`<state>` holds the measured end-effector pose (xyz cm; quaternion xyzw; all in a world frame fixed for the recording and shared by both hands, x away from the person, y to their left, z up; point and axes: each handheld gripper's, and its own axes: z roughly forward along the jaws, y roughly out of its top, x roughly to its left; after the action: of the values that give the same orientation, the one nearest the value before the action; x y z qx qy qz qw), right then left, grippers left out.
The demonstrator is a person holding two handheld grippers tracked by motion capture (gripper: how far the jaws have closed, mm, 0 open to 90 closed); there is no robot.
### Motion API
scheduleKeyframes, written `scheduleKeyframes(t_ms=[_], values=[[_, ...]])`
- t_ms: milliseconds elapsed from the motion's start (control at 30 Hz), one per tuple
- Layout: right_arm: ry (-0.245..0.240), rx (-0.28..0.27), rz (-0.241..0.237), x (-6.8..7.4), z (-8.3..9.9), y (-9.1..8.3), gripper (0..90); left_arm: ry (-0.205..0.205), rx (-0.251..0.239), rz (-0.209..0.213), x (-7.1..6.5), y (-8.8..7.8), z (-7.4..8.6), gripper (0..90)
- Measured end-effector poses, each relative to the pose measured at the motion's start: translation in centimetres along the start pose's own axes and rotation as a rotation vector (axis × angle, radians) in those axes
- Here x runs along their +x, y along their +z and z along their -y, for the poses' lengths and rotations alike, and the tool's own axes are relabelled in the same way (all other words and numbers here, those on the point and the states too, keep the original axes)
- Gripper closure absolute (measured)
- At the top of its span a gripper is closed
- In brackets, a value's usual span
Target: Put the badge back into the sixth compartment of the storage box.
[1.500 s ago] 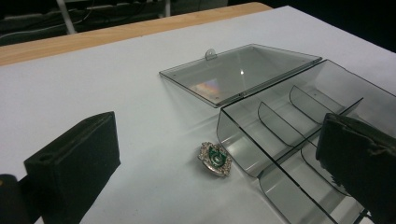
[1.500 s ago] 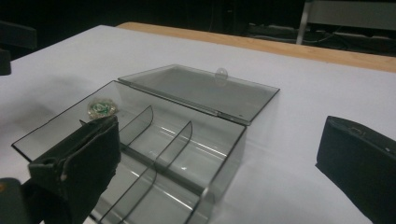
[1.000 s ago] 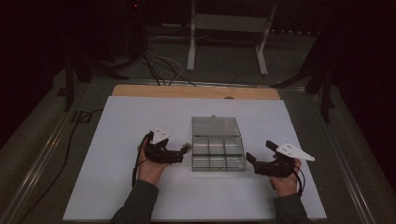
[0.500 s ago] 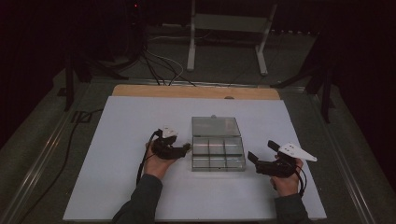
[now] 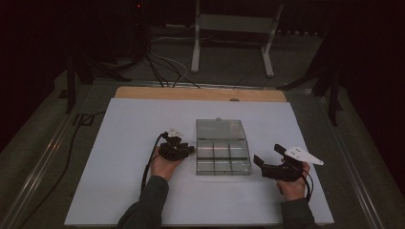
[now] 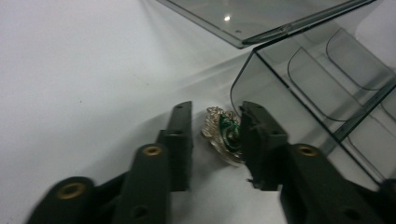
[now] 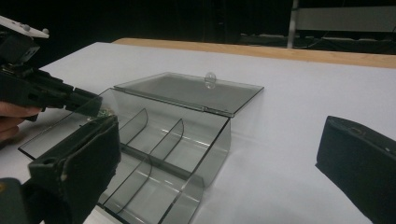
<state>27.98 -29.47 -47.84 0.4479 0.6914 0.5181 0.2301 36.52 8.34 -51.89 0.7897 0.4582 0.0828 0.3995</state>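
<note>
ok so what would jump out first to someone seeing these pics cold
Probably the clear compartment box in the middle of the white table, its lid folded back flat behind it. Next, the small gold and green ornament lying on the table by the box's left wall, with the left claw closing in around it; one finger looks to touch it, the other stands clear. The right claw hangs wide open at the box's right.
</note>
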Motion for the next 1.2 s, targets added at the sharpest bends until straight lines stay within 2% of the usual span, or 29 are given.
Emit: scheduleKeyframes(t_ms=[300,400,533,667,767,833,967,1100,1200], values=[[-0.001,0.008,-0.002,0.1,0.1,0.1,0.0,0.018,-0.035,0.024,-0.9,-1.1,-0.2,85.9],[-0.007,0.013,0.000,0.1,0.1,0.2,0.0,0.007,-0.024,0.039,-1.2,-1.0,-0.2,85.0],[-0.009,0.013,0.000,0.1,0.1,0.2,0.0,-0.008,-0.014,0.035,-1.2,-0.8,0.1,81.4],[-0.010,0.017,-0.001,0.1,0.2,0.2,0.0,-0.022,-0.014,0.046,-1.1,-0.9,0.2,82.8],[-0.009,0.016,-0.002,0.1,0.2,0.2,0.0,-0.031,-0.025,0.053,-1.0,-1.2,0.1,87.8],[-0.009,0.015,-0.003,0.1,0.2,0.2,0.0,-0.023,-0.028,0.039,-0.9,-1.4,0.1,90.0],[-0.009,0.016,-0.003,0.1,0.2,0.2,0.0,-0.009,-0.024,0.043,-0.8,-1.4,0.1,89.9],[-0.010,0.018,-0.003,0.1,0.2,0.3,0.0,0.008,0.003,0.024,-1.0,-0.8,0.3,87.9],[-0.010,0.018,-0.003,0.1,0.2,0.3,0.0,0.013,-0.001,0.029,-1.1,-0.6,0.4,88.3]])
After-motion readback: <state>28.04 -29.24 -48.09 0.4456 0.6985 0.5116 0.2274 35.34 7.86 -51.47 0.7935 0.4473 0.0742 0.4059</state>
